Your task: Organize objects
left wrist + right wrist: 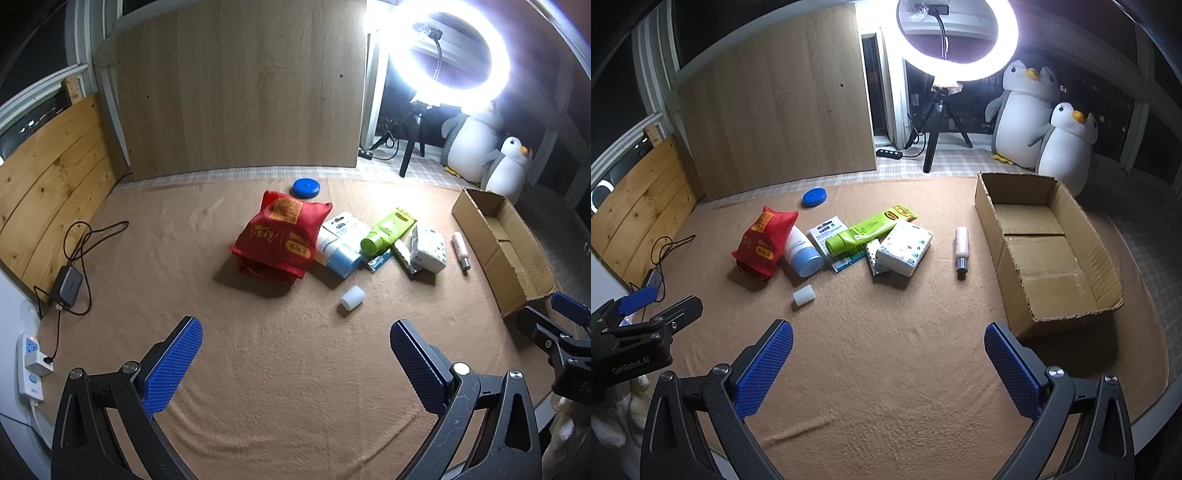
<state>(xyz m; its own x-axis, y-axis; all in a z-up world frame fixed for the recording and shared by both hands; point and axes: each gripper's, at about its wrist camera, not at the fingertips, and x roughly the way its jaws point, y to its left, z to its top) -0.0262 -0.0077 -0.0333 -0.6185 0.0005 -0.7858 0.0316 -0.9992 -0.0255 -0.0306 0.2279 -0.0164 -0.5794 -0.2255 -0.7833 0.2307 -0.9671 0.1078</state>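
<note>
A heap of items lies on the tan cloth: a red bag [280, 236] [762, 243], a white and blue bottle [802, 254], a green tube [388, 230] [864, 230], a tissue pack [905, 248], a pink bottle [961, 246] [460, 248] and a small white cap [352, 296] [804, 294]. A blue lid [306, 187] [814, 196] lies farther back. An open cardboard box [1052, 243] [506, 251] stands at the right with nothing inside. My left gripper [295, 362] and right gripper [888, 363] both hover open, well short of the heap, holding nothing.
A ring light on a tripod [956, 40] and two plush penguins [1045, 125] stand behind the cloth. A wooden panel [240, 88] rises at the back, planks at the left. A charger [66, 286] with cables and a power strip [29, 369] lie at the left edge.
</note>
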